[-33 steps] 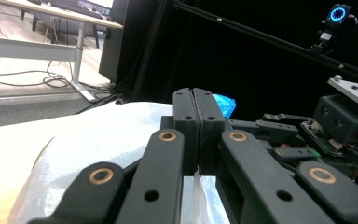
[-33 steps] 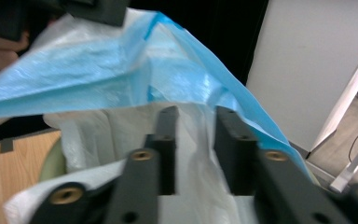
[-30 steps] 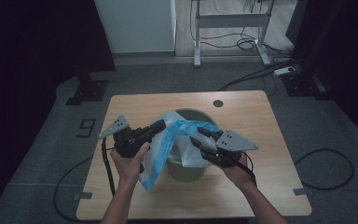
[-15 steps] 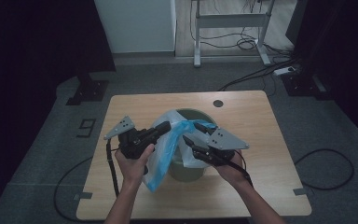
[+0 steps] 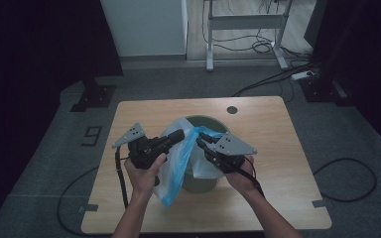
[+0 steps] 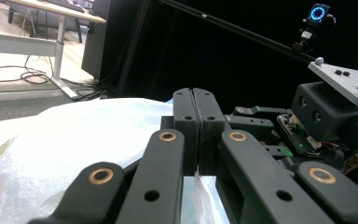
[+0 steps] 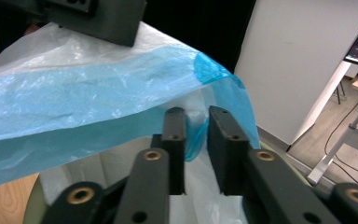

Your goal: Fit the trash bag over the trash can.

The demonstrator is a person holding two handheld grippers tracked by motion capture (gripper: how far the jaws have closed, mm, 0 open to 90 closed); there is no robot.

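A thin plastic bag (image 5: 177, 161), blue and translucent white, hangs out of a round green bin (image 5: 201, 182) at the middle of the wooden table (image 5: 278, 148). My left gripper (image 5: 181, 134) comes in from the left and is shut on the bag's upper film (image 6: 74, 135); its jaws (image 6: 196, 95) meet with plastic pinched between them. My right gripper (image 5: 200, 138) faces it from the right, close by. Its jaws have just been closing. In the right gripper view they (image 7: 196, 114) still stand a little apart, with the bag's blue edge (image 7: 74, 107) between them.
A small round hole (image 5: 232, 109) sits at the table's far edge. Beyond the table stand a metal desk frame (image 5: 245, 22) with loose cables, and a black stand base (image 5: 92, 96) on the floor at left. A cable (image 5: 349, 178) loops on the floor at right.
The right gripper has edged left toward the left gripper and the bag's top. The left hand has kept its place with the bag.
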